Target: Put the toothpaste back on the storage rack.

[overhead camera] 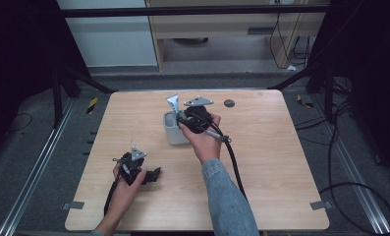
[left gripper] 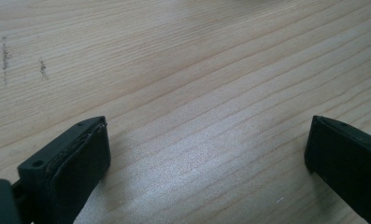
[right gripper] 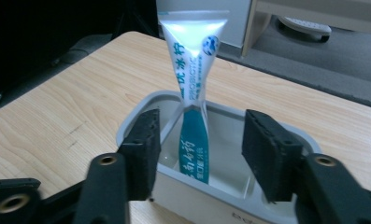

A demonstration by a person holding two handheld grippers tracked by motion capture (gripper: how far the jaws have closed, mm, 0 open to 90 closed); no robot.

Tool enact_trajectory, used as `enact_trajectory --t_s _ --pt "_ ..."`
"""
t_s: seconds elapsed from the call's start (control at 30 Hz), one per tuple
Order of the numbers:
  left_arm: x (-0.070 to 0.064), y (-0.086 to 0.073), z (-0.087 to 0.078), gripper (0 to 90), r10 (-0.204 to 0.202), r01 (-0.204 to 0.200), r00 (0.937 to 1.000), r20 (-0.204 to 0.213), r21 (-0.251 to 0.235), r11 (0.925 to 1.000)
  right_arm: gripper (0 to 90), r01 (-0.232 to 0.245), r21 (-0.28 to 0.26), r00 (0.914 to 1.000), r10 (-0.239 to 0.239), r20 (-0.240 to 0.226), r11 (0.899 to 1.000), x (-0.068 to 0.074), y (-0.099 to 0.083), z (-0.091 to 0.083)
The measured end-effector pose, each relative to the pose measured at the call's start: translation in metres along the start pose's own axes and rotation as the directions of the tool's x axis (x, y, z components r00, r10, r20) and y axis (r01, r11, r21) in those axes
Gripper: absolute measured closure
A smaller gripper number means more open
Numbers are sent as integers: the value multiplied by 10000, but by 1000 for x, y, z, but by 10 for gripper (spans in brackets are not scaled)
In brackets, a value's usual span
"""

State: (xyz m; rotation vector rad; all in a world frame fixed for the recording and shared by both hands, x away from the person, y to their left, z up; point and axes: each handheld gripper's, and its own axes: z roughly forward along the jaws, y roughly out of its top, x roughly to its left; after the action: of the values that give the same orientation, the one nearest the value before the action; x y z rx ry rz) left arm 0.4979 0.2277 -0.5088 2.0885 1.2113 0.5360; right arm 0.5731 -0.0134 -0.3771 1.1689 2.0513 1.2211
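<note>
Right gripper (right gripper: 199, 154): held over the grey tub, jaws spread with a gap on either side of the sachet, not touching it.
Sachet (right gripper: 194, 93): a blue-and-white probiotic packet standing upright in the tub, its lower end inside, its clear top sticking well above the rim, pinched narrow at the middle.
Tub (overhead camera: 172, 133): a small grey rectangular container near the middle of the wooden table (overhead camera: 261, 162), just under the right hand (overhead camera: 203, 140).
Left gripper (left gripper: 206, 154): low over bare wood at the near left, well apart from the tub, jaws wide apart, nothing between them.
Black disc (overhead camera: 229, 103): lies on the table beyond the tub.
</note>
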Motion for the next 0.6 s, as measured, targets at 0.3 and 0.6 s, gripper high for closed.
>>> enact_trajectory --t_s 0.3,0.6 --pt "0 0 0 0 -3 3 10000 -3 -1 10000 309 -116 214 9998 113 158 9997 -7 -8 -5" --pt "0 0 0 0 -2 2 10000 4 2 10000 210 32 391 9996 -22 -265 9992 -13 -8 -14"
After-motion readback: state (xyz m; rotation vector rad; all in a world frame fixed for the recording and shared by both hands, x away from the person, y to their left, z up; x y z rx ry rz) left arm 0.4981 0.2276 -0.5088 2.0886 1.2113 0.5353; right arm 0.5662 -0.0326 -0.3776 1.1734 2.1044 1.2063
